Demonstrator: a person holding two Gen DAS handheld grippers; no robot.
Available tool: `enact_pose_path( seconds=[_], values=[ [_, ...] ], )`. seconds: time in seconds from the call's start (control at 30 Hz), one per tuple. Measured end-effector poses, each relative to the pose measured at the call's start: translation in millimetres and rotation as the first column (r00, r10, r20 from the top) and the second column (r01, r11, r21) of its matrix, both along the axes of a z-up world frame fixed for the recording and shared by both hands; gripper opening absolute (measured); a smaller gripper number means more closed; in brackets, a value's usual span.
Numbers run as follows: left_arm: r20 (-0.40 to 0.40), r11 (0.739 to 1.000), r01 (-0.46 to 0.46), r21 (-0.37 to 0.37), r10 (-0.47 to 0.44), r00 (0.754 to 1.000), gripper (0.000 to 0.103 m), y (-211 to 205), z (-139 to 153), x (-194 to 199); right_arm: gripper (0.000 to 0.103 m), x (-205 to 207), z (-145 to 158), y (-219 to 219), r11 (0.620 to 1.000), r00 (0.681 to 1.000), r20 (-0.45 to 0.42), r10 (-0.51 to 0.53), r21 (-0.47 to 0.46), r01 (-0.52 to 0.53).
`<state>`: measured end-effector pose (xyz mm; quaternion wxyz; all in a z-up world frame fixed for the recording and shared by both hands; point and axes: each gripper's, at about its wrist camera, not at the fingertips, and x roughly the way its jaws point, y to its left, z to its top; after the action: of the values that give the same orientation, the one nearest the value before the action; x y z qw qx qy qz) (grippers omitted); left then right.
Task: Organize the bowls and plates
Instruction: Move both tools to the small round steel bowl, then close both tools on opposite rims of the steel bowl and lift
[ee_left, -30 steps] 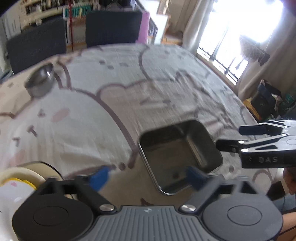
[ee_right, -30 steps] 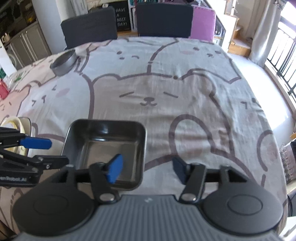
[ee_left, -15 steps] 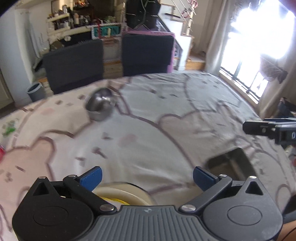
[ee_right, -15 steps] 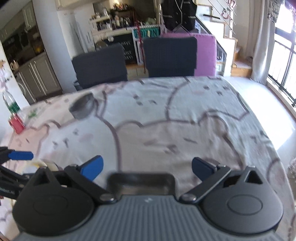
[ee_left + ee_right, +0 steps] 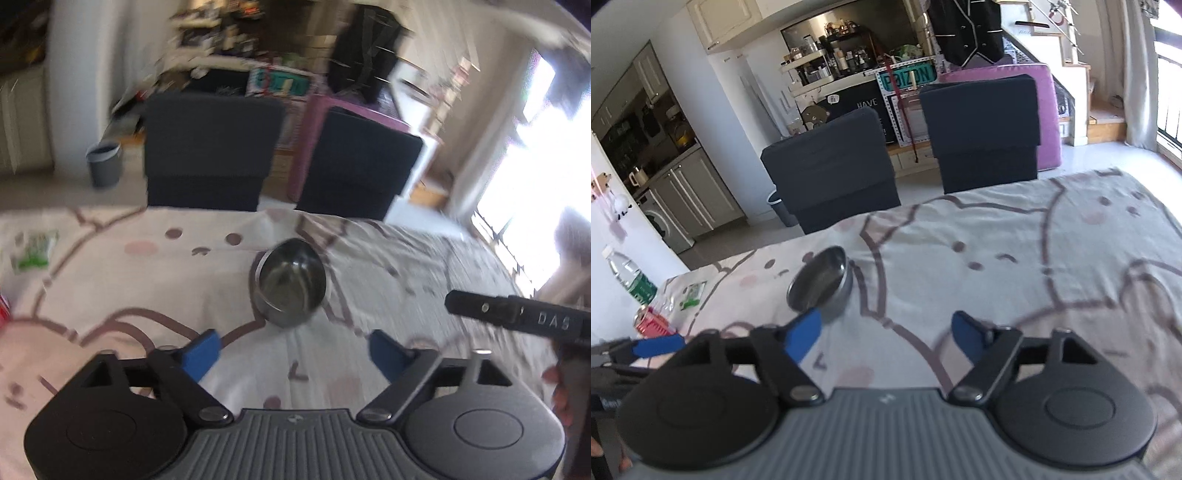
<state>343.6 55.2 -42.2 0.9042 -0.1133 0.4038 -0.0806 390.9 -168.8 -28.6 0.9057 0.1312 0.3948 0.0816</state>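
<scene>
Since a second ago both cameras have swung away from the square steel tray, which has left both views, and the round steel bowl (image 5: 290, 284) that sat far off at the upper left now lies near the frame centre. The desk (image 5: 1052, 258), under a pale cloth printed with bear outlines, fills the lower half of each view. Two dark chairs (image 5: 982, 133) stand at its far edge, a kitchen behind them. The bowl rests alone on the cloth, just above the blue pads in both views. The left hand-held gripper (image 5: 293, 352) has its jaws apart and closing, with only bare cloth between them; the bowl lies beyond the tips, untouched. The right hand-held gripper (image 5: 886, 336) is likewise apart and closing on nothing, its left pad overlapping the bowl's near rim in the picture. At the left edge of the right view stand a water bottle (image 5: 629, 278) and a red can (image 5: 650, 321)
</scene>
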Motion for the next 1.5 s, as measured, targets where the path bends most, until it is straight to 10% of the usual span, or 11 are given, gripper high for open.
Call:
enact_pose_path(
  seconds=[0.2,0.53,0.77,1.07,1.5],
  values=[
    [-0.092,0.989,-0.091,-0.116,0.08,0.993,0.068,15,-42,42,0.059,66,-28,28,0.999,0.999,-0.052,0.005,0.035,-0.004],
    [-0.117,0.985,-0.101,-0.141,0.085,0.989,0.068,15,-71,77,0.057,143,-66,87,0.979,0.989,-0.081,0.123,-0.153,-0.134],
    [-0.114,0.995,-0.093,-0.049,0.087,0.99,0.068,15,-80,88,0.057,172,-85,114,0.939,0.98,-0.108,0.167,-0.287,-0.192],
    [-0.024,0.992,-0.065,0.109,0.068,0.997,0.069,14,-71,97,0.054,161,-87,94,0.923,0.979,-0.124,0.161,-0.334,-0.194],
    [-0.072,0.999,-0.033,-0.017,0.032,0.997,0.053,5,-74,101,0.037,105,-75,62,0.96,0.966,-0.163,0.199,-0.165,-0.226]
  ],
)
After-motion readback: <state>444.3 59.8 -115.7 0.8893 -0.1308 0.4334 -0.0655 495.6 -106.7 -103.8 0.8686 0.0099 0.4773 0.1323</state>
